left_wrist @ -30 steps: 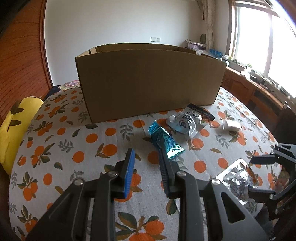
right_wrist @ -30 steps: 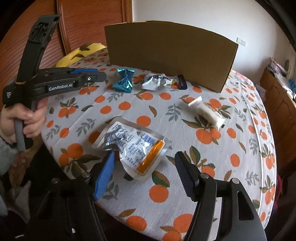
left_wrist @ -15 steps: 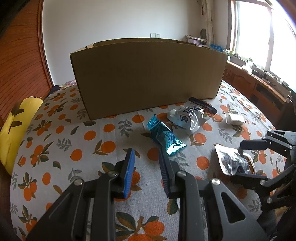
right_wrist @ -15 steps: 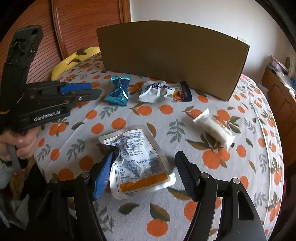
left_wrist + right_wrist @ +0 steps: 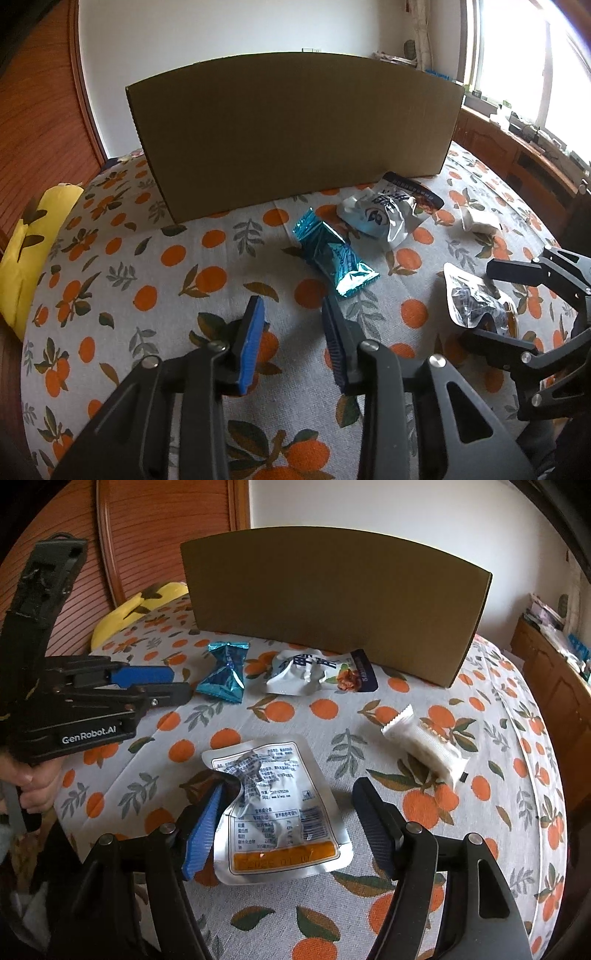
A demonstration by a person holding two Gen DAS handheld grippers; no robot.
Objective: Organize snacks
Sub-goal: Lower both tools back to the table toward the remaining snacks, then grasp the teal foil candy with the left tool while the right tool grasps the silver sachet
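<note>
Several snacks lie on the orange-print tablecloth (image 5: pixel 147 280) in front of a tall cardboard box (image 5: pixel 291 136) (image 5: pixel 332 602). A teal wrapped snack (image 5: pixel 334 254) (image 5: pixel 223 674) sits just beyond my left gripper (image 5: pixel 291 310) (image 5: pixel 181 685), whose jaws are opening with nothing between them. My right gripper (image 5: pixel 290 794) (image 5: pixel 478 301) stands open, low over the table, around a flat silver pouch (image 5: pixel 277 801) (image 5: pixel 476 299). Its blue pad (image 5: pixel 207 823) touches the pouch's crumpled left edge; the black finger stays clear. A crumpled white-and-blue bag (image 5: pixel 384 214) (image 5: pixel 310 672) and a white wrapped bar (image 5: pixel 424 747) (image 5: pixel 476 221) lie farther back.
A yellow cushion (image 5: pixel 26 251) (image 5: pixel 136 605) rests at the table's left edge. Wooden cabinets (image 5: pixel 517 158) and a window stand to the right, a wooden wall to the left. A person's hand (image 5: pixel 33 786) grips the left gripper's handle.
My left gripper's jaws have widened a little. My right gripper has slid forward, so the silver pouch now lies squarely between its fingers.
</note>
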